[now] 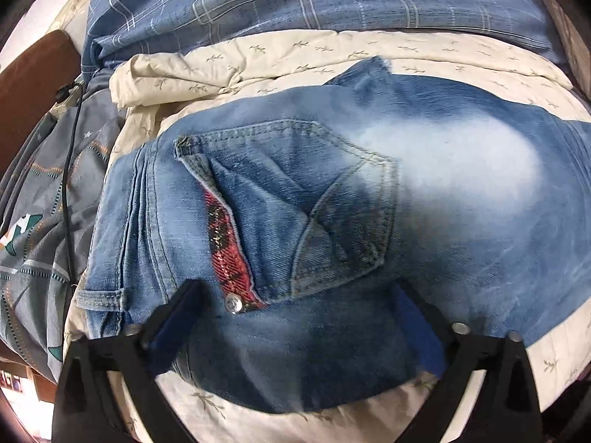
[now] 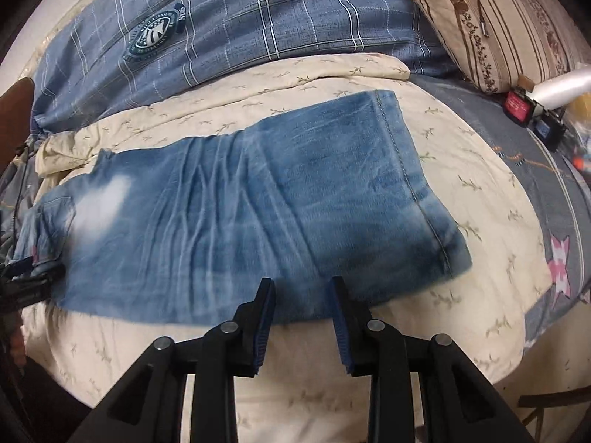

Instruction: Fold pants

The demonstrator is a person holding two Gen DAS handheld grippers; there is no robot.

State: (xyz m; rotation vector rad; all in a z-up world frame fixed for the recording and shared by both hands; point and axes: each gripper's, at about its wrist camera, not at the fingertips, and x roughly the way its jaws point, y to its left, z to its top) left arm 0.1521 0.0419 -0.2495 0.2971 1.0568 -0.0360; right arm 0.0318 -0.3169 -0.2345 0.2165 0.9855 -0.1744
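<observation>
Cream quilt (image 2: 332, 369) with a small sprig print spread as the work surface, wrinkled toward 10 o'clock in the left wrist view. Blue plaid bedding (image 2: 240, 26) with an oval badge lying beyond it at 12 o'clock; a striped floral pillow (image 2: 480, 26) at 1 o'clock in the right wrist view; grey patterned cover (image 1: 33, 221) with a black cable (image 1: 70, 155) across it at 9 o'clock in the left wrist view. Faded denim pants (image 2: 258, 214) laid flat on the quilt, folded leg over leg, hem at 2 o'clock and waist at 9 o'clock in the right wrist view. Left gripper (image 1: 295, 317) spread wide over the seat of the pants, just below the back pocket (image 1: 295, 199) and its red plaid trim (image 1: 229, 243), holding nothing. Right gripper (image 2: 301, 317) parted, tips at the near long edge of the legs, nothing between the pads; contact with the cloth not discernible.
</observation>
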